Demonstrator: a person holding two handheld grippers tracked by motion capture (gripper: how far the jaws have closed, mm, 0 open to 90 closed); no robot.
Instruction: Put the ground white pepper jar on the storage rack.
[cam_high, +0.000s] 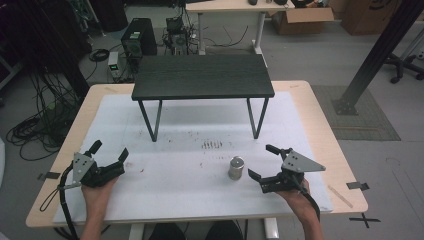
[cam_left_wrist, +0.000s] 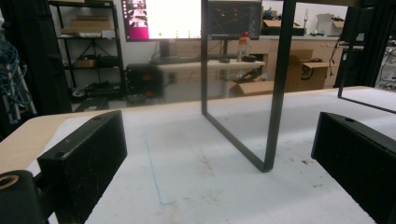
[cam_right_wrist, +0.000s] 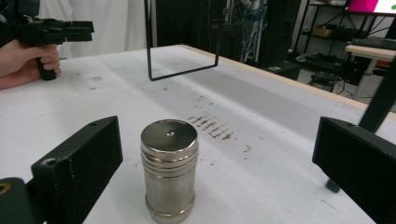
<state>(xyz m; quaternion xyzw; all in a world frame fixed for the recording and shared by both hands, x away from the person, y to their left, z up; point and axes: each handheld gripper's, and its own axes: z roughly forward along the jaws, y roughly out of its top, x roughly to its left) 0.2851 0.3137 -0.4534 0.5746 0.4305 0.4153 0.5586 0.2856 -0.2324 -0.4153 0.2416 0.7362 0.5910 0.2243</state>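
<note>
Both grippers sat wide open, empty: right gripper (cam_high: 262, 162) near the steel cylinder (cam_high: 236, 167), left gripper (cam_high: 109, 150) well apart.

Both forearms get chopped off by the bottom edge in the high view, so you just get hands. In the right gripper view the cylinder (cam_right_wrist: 169, 173) has its base clipped at the bottom edge, and the right jaw runs out of the corner. Same deal in the left gripper view, both jaws cut off low. The small table's top is out of frame there, only a leg (cam_left_wrist: 275, 88) shows. The monitor (cam_left_wrist: 161, 18) is too washed out to read.
</note>
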